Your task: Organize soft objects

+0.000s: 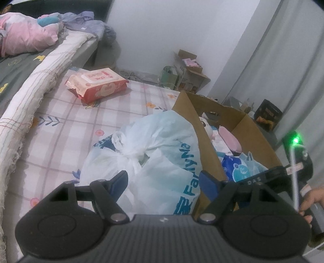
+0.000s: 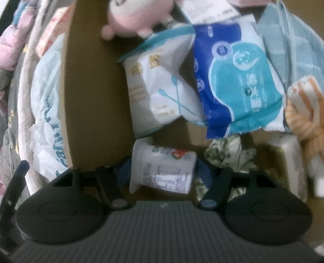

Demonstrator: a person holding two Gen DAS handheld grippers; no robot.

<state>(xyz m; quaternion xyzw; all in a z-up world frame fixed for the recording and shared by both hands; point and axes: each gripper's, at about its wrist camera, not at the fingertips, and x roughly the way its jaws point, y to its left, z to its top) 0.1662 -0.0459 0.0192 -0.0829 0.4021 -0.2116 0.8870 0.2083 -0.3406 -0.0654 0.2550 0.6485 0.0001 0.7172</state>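
My left gripper (image 1: 164, 180) is open above a knotted white plastic bag (image 1: 149, 149) that lies on the checked sheet beside a cardboard box (image 1: 204, 125). My right gripper (image 2: 162, 172) is inside the box, its jaws on both sides of a small white cup with a printed label (image 2: 164, 168), shut on it. In the box lie a cotton-swab pouch (image 2: 160, 89), a blue tissue pack (image 2: 237, 81), a pink plush toy (image 2: 135, 18), a green patterned cloth (image 2: 228, 151) and an orange striped cloth (image 2: 305, 105).
A red wet-wipes pack (image 1: 97, 85) lies farther back on the sheet. A bed with a pink quilt (image 1: 26, 38) is at the left. Open cartons (image 1: 188, 70) stand by the far wall, and a curtain (image 1: 293, 60) hangs at the right.
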